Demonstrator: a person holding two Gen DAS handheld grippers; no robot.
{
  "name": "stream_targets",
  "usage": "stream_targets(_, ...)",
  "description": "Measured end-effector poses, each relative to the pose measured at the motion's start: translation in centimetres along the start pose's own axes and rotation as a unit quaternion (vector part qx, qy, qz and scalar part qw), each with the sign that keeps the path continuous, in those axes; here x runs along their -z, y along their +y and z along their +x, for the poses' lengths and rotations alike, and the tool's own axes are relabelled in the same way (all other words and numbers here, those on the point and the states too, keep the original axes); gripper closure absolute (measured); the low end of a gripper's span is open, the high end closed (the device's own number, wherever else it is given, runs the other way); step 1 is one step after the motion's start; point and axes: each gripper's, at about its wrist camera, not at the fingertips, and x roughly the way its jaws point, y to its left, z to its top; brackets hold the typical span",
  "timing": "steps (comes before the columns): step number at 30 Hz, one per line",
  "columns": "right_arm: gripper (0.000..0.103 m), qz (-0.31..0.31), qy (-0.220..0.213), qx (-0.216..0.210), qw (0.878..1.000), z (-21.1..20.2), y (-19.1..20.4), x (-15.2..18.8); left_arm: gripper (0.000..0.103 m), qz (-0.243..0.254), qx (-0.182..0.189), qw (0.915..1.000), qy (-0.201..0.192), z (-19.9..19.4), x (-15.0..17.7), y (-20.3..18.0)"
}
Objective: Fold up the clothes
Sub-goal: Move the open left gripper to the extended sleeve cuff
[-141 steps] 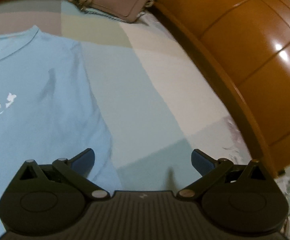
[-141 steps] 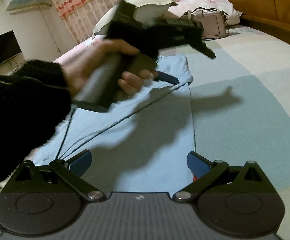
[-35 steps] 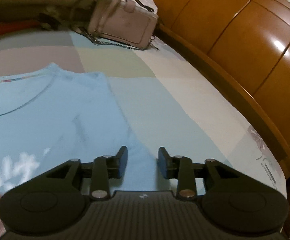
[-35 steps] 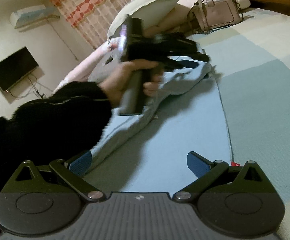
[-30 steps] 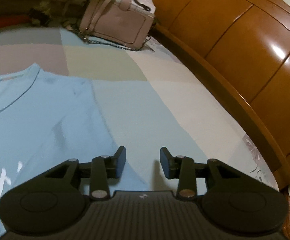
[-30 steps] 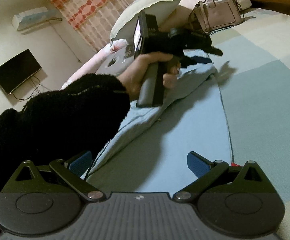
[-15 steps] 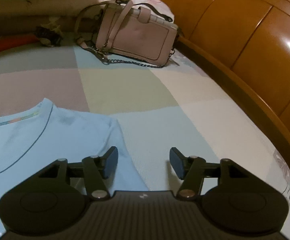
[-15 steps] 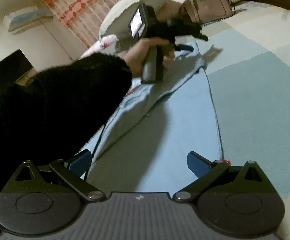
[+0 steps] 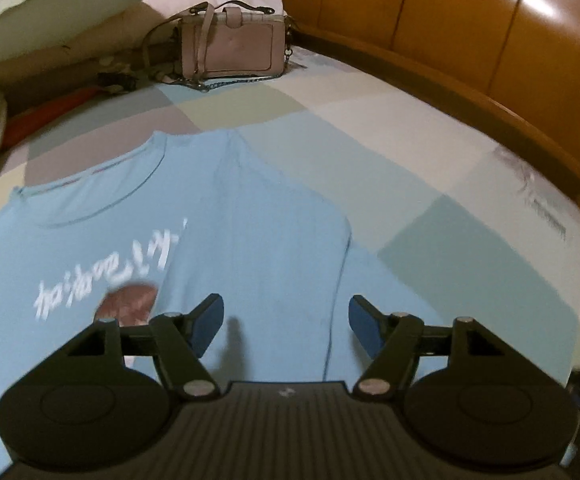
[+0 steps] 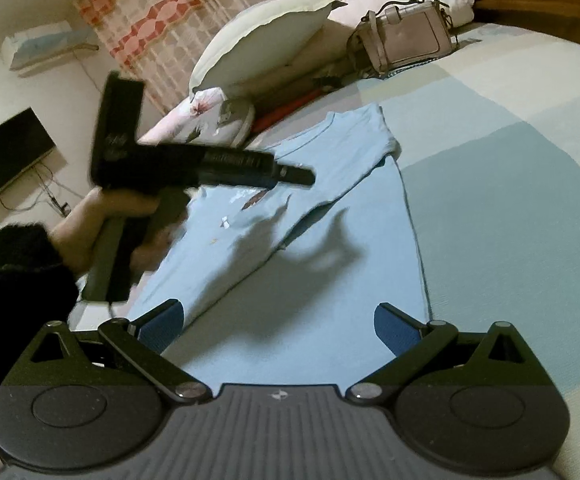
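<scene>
Only the right wrist view shows the hand carrying the left gripper, its jaws opening, empty, above the light blue T-shirt. The right gripper is spread wide, empty. Bare bedspread fills the frame's right.

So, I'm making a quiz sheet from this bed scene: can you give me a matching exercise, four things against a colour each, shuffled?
Things:
1. T-shirt
2. handbag
3. headboard
4. sleeve

Colours:
a. black
b. pale pink
c. light blue
d. orange-brown wood

Pairs: 1-c, 2-b, 3-d, 4-a
</scene>
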Motion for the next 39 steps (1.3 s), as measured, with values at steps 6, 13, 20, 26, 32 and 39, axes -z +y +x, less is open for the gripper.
stream_targets(6, 0.0, -0.009, 0.004, 0.019, 1.0, 0.6, 0.0, 0.2, 0.033, -0.011, -0.01, 0.9999, -0.006, -1.6, 4.8, -0.2)
stream_targets(13, 0.0, 0.003, 0.007, 0.01, 1.0, 1.2, -0.2, 0.0, 0.025, -0.017, -0.016, 0.9997, 0.0, -7.3, 10.5, -0.1)
stream_targets(20, 0.0, -0.014, 0.015, 0.017, 1.0, 2.3, 0.9, 0.2, 0.023, -0.072, -0.027, 0.9968, -0.023, -8.8, 11.4, 1.7)
stream_targets(26, 0.0, -0.028, 0.027, 0.018, 0.999, 3.5, 2.3, 0.3, 0.023, -0.096, -0.043, 0.9942, -0.023, -10.9, 14.9, 2.7)
stream_targets(32, 0.0, -0.048, 0.035, 0.025, 0.998, 4.1, 2.9, 0.7, 0.023, -0.113, -0.034, 0.9923, -0.037, -12.9, 14.8, 3.5)
stream_targets(39, 0.0, -0.053, 0.036, 0.034, 0.997, 4.3, 3.0, 0.8, 0.022, -0.039, -0.025, 0.9978, -0.048, -11.2, 14.8, 1.1)
